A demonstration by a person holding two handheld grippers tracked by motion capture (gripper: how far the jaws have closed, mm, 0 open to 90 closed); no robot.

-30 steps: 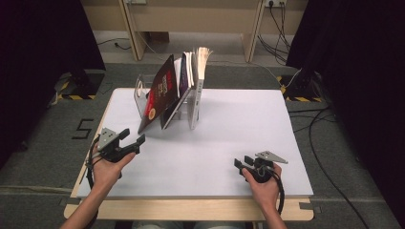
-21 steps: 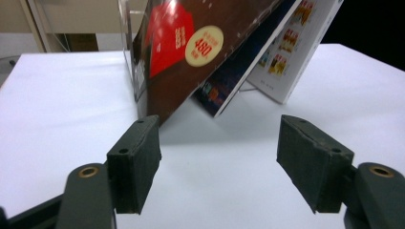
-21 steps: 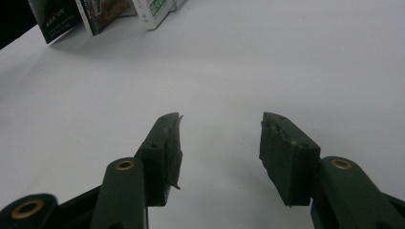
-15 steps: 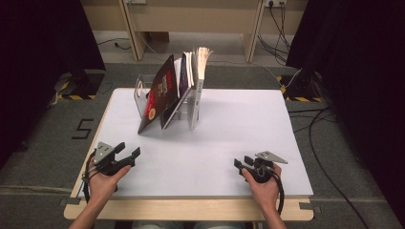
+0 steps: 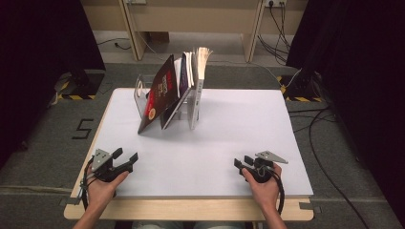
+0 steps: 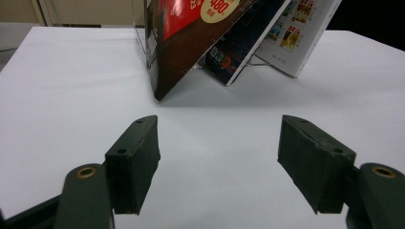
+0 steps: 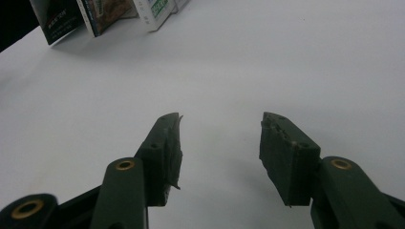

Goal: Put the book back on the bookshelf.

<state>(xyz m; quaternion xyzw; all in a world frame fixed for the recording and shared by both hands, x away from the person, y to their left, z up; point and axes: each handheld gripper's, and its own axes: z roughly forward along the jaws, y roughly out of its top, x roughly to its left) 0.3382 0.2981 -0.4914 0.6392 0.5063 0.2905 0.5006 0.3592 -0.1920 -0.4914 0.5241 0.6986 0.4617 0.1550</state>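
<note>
- White table [image 5: 215, 143] is the landmark; both grippers rest on its near edge, well apart, one at each near corner.
- Left gripper [image 5: 125, 156]: held in the left hand [image 5: 101, 183] at the near-left corner, forearm coming in from the near edge, jaws aimed toward the far right, at the books. Jaws spread wide, nothing between them; in the left gripper view [image 6: 217, 143] there is bare tabletop in the gap.
- Right gripper [image 5: 240, 162]: held in the right hand [image 5: 263, 186] at the near-right corner, jaws pointing left and slightly away from the person. Jaws parted, holding nothing; right gripper view [image 7: 219, 138] shows bare tabletop between the pads.
- Books [image 5: 176, 88]: a leaning row in a clear rack [image 5: 141, 90] at the far side of the table, left of centre, tilted toward the left.
- Red-and-black book [image 5: 160, 95] is the outermost on the left, its lower corner down on the table. Seen from the left gripper view [image 6: 191, 43] it sits straight ahead of the left jaws, apart from them, with open tabletop between.
- From the right gripper, the books [image 7: 100, 14] lie far off at the upper left, well apart from its jaws.
- Neither gripper touches any book or the rack.
</note>
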